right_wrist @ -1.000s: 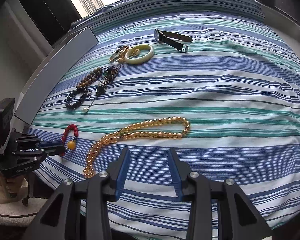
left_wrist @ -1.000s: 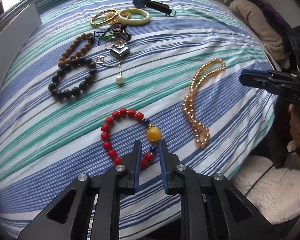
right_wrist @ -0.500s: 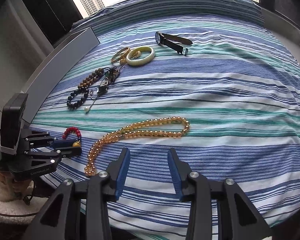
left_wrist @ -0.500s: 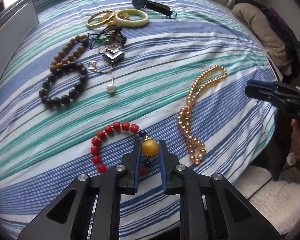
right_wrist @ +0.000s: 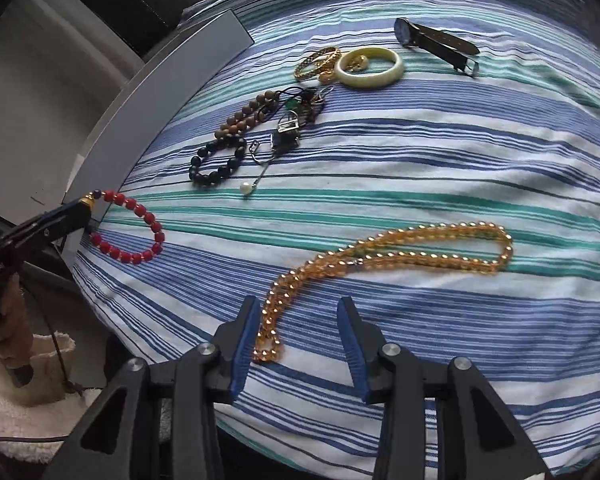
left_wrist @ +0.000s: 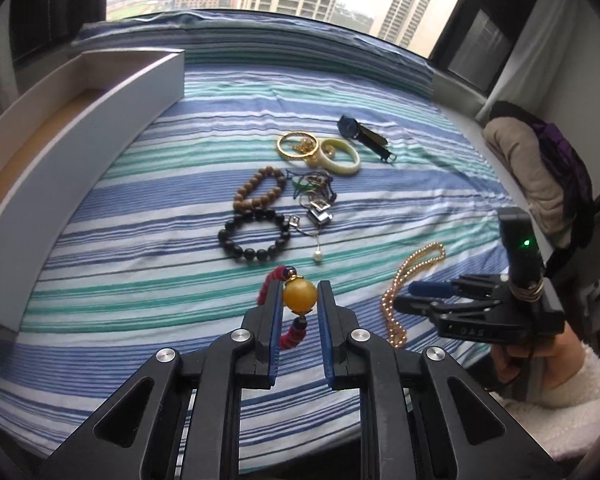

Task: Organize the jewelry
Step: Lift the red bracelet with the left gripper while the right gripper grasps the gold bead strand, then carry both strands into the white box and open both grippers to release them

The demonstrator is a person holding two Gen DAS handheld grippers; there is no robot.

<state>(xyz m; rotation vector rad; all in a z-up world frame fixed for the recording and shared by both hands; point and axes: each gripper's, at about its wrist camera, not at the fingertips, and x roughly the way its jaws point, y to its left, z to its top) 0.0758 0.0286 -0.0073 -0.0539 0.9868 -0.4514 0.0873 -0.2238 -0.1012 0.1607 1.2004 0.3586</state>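
Lifted since the earlier frame, the red bead bracelet (left_wrist: 290, 332) now hangs off the striped bedspread (left_wrist: 148, 248) — the left gripper (left_wrist: 299, 300) has its two blue pads pressed on the big amber bead (left_wrist: 299, 295), with the red loop dangling beside and below it. From the right wrist view the same bracelet (right_wrist: 134, 228) hangs clear of the bedspread's near-left edge, pinched at its gold-capped end. The right gripper (right_wrist: 298, 312) has its jaws spread apart and holds nothing — the near end of the amber bead necklace (right_wrist: 384, 258) lies between its fingertips on the bedspread. Farther up the bedspread from the necklace lie a black bead bracelet (left_wrist: 254, 236), a brown wooden bracelet (left_wrist: 258, 192), a pearl pendant (left_wrist: 318, 257), gold bangles (left_wrist: 296, 146), a cream bangle (left_wrist: 340, 156) and a wristwatch (left_wrist: 362, 134). A white open box (left_wrist: 80, 136) sits at the bedspread's left edge.
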